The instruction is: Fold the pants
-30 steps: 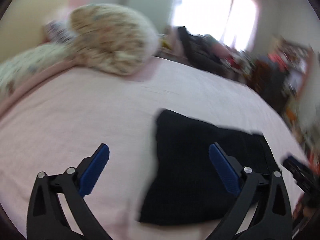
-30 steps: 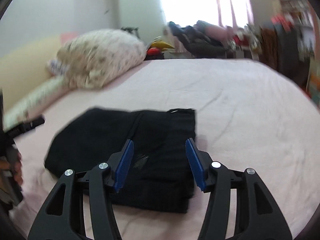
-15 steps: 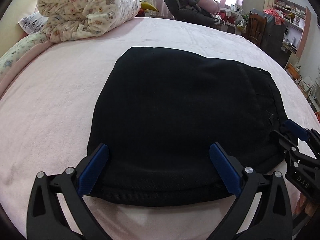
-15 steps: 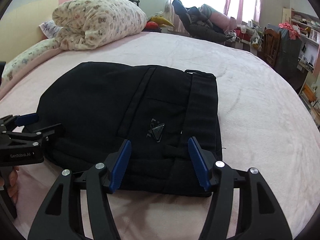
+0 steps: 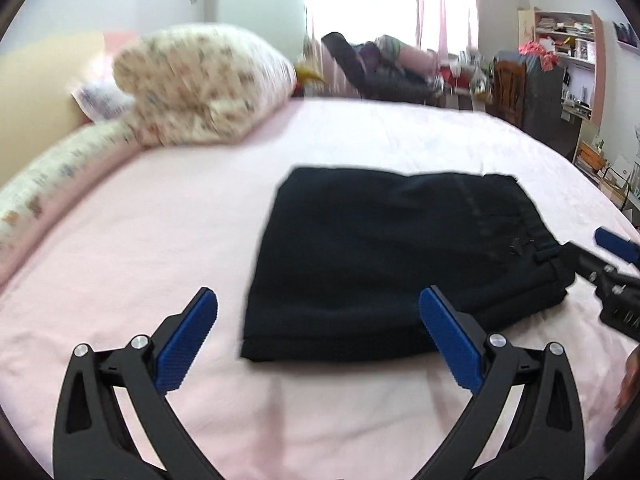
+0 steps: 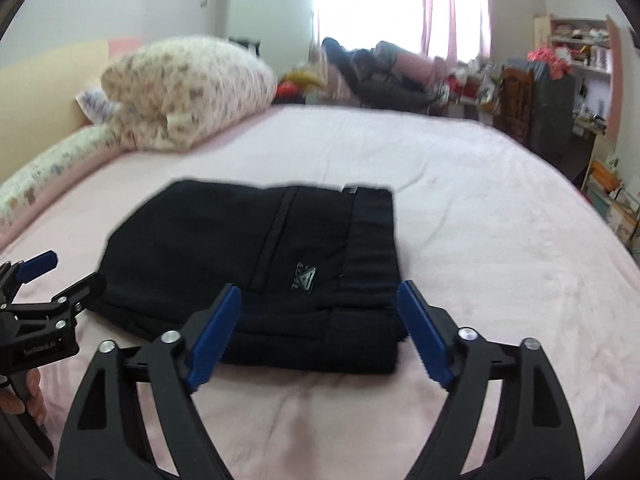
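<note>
Apparently the folding is finished: the pants [image 6: 256, 264] lie as a compact black stack on the bed [image 6: 500, 240], clear of both tools. The left gripper [image 5: 320, 344] stands wide apart and empty, and the right gripper [image 6: 316, 336] is opening with nothing between its jaws. Next comes withdrawal or a tidy-up press; the quilt [image 6: 188, 92] lies well apart, and blur hides the stack's edges.

A rolled floral quilt [image 6: 188, 92] lies on the pink bed [image 6: 480, 220].

Home bedroom: pink bed [image 6: 480, 240], floral pillow [image 6: 188, 92], cluttered shelves [image 5: 564, 40].
</note>
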The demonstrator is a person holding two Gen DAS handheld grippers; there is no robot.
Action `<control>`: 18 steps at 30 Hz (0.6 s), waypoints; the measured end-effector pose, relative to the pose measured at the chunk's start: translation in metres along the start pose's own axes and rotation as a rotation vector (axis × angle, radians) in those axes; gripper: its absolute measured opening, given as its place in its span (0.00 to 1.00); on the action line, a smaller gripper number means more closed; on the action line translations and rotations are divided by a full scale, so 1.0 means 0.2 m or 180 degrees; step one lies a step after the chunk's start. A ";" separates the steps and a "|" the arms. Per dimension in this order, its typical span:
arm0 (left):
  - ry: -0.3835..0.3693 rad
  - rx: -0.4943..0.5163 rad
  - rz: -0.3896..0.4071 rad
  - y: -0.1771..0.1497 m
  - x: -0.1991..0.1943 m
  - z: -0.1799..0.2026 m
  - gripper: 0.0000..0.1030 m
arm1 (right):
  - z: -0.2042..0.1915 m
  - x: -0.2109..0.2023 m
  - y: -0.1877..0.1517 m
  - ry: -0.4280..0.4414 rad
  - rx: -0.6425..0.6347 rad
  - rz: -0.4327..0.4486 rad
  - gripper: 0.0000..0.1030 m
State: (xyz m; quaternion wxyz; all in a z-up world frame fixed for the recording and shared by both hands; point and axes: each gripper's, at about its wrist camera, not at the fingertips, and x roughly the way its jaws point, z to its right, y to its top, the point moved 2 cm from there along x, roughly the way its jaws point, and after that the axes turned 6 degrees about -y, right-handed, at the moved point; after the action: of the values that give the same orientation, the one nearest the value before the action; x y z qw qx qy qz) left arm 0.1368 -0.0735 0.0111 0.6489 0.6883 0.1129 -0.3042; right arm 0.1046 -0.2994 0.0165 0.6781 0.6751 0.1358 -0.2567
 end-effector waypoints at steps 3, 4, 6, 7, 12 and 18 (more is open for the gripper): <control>-0.0018 0.0045 0.0228 -0.04 -0.19 0.00 0.98 | 0.00 -0.19 -0.04 -0.0078 -0.0017 0.0241 0.90; -0.0039 0.0054 0.0310 -0.06 -0.26 0.01 0.98 | 0.00 -0.26 -0.06 -0.0109 -0.0031 0.0313 0.91; -0.0071 0.0058 0.0362 -0.08 -0.34 0.01 0.98 | -0.02 -0.34 -0.11 -0.0126 -0.0039 0.0382 0.92; -0.0100 0.0058 0.0371 -0.10 -0.39 0.02 0.98 | -0.02 -0.39 -0.14 -0.0124 -0.0045 0.0403 0.93; -0.0142 -0.0010 0.0356 -0.20 -0.54 0.03 0.98 | -0.07 -0.52 -0.27 -0.0173 -0.0046 0.0448 0.95; -0.0066 -0.0078 0.0193 -0.36 -0.56 0.01 0.98 | -0.12 -0.57 -0.39 -0.0146 -0.0027 0.0393 0.96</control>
State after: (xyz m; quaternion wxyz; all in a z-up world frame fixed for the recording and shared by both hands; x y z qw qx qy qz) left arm 0.0084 -0.0387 0.0152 0.6673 0.6802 0.0890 -0.2900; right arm -0.0287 -0.2540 0.0102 0.6985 0.6732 0.0795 -0.2293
